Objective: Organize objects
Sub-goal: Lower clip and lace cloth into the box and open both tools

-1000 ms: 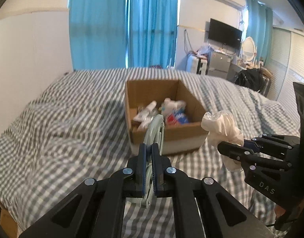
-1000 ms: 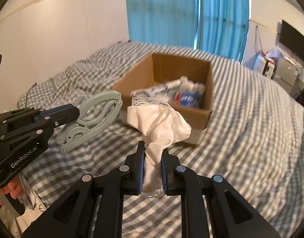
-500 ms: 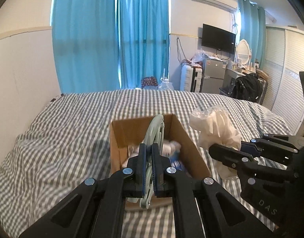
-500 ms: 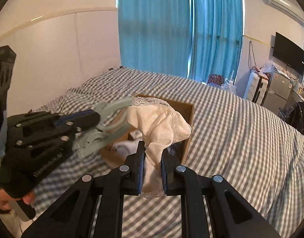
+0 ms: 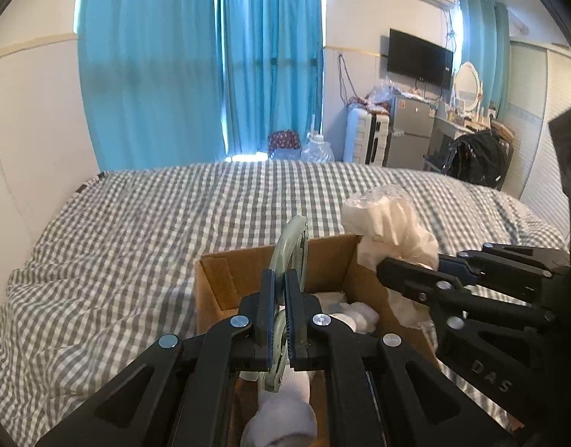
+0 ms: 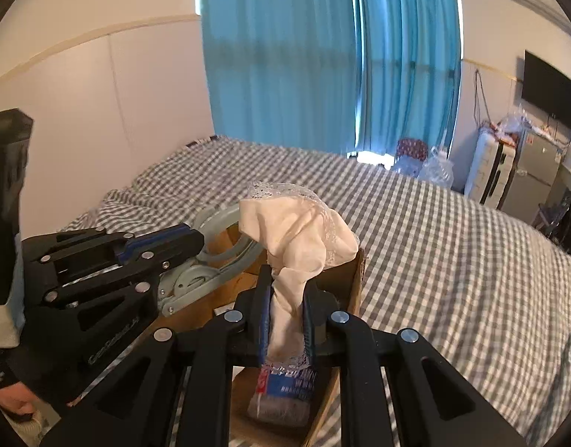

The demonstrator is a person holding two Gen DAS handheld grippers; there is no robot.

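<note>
Both loads hang above the open cardboard box on the checked bed, not yet dropped; white socks and a blue-labelled packet already lie inside. The left gripper has its jaws clenched on a flat, pale green plastic clip held edge-on. The right gripper pinches a soft, crumpled cream cloth with lace trim. By my judgement, only the releases remain.
</note>
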